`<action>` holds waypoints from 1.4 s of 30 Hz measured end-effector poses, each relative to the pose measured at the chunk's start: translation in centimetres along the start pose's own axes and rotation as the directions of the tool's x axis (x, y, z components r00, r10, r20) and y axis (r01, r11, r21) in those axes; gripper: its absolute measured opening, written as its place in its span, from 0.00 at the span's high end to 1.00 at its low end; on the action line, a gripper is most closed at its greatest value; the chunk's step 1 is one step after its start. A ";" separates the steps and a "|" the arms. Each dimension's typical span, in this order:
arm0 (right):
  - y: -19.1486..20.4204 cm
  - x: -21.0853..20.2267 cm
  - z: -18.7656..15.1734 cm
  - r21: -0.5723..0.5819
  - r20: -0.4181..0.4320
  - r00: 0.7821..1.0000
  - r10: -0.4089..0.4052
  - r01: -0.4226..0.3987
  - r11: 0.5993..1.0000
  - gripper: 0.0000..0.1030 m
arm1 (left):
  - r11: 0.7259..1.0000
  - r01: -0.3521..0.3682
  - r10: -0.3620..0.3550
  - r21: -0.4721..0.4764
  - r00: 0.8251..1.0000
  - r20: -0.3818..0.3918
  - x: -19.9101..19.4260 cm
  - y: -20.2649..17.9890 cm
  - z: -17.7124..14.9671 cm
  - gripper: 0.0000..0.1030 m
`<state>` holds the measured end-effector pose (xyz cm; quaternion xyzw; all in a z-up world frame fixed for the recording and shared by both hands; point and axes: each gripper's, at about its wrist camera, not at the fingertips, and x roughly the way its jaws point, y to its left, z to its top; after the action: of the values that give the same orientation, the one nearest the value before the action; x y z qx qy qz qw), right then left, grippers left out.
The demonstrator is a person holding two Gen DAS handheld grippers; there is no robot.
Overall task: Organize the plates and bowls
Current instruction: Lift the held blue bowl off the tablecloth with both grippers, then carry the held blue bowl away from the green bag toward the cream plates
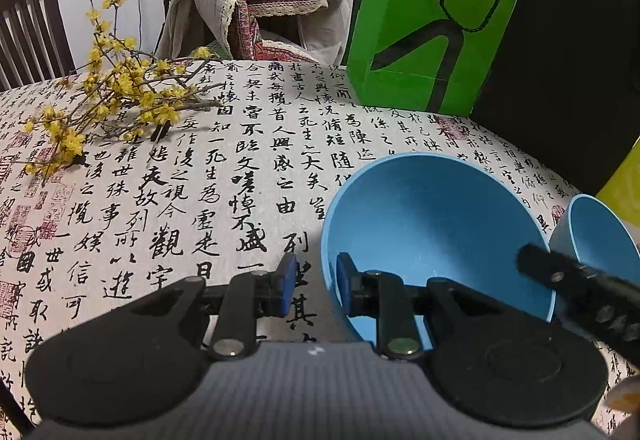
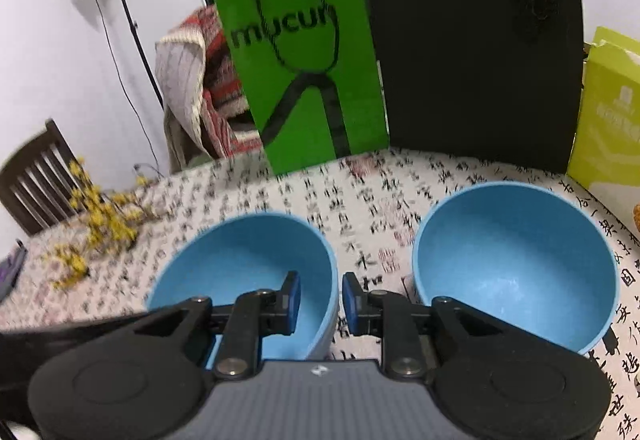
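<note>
Right now one blue bowl (image 2: 240, 252) sits on the table (image 1: 200, 199), toward its near edge. The left gripper (image 1: 316, 280) and the right gripper (image 2: 320, 292) each straddle its rim on opposite sides, claws narrow, not squeezing. A second blue bowl (image 2: 512, 264) sits beside it. A green bag (image 2: 304, 79) stands at the far edge.
</note>
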<state>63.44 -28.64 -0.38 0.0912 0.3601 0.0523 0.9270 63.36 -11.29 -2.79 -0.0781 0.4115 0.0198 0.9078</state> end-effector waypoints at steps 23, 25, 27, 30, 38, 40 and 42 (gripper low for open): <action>0.5 1.5 -1.2 0.013 -0.014 1.000 -0.025 0.025 1.000 0.89 | 1.000 -0.001 -0.001 0.025 0.998 0.064 -1.3 -0.4 -0.2 0.90; 0.6 1.1 -1.3 0.016 -0.010 1.000 -0.019 0.020 1.000 0.89 | 1.000 0.000 -0.002 0.031 0.998 0.069 -1.9 -0.4 -0.1 0.90; 0.6 0.5 -1.3 0.020 -0.002 1.000 -0.017 0.017 1.000 0.89 | 0.999 0.002 -0.005 0.040 0.997 0.074 -2.5 -0.5 -0.1 0.90; 0.6 -0.4 -1.5 0.038 0.009 1.000 -0.009 0.009 0.999 0.89 | 0.999 -0.003 -0.002 0.052 0.996 0.089 -3.5 -0.7 -0.2 0.90; 0.4 -2.0 -2.4 0.104 0.006 1.000 0.014 -0.014 0.994 0.89 | 0.997 -0.009 0.003 0.070 0.995 0.095 -5.5 -0.6 -0.8 0.90; 0.5 -2.5 -2.5 0.110 0.009 1.000 0.011 -0.012 0.994 0.89 | 0.997 -0.008 0.001 0.076 0.995 0.096 -6.0 -0.7 -1.0 0.90; 0.5 -3.0 -2.6 0.114 0.015 1.000 0.011 -0.012 0.993 0.89 | 0.997 -0.007 -0.001 0.079 0.995 0.097 -6.5 -0.7 -1.2 0.90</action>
<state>59.42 -28.26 -0.16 0.1465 0.3554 0.0362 0.9224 58.23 -11.94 1.38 -0.0405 0.3677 0.0087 0.9290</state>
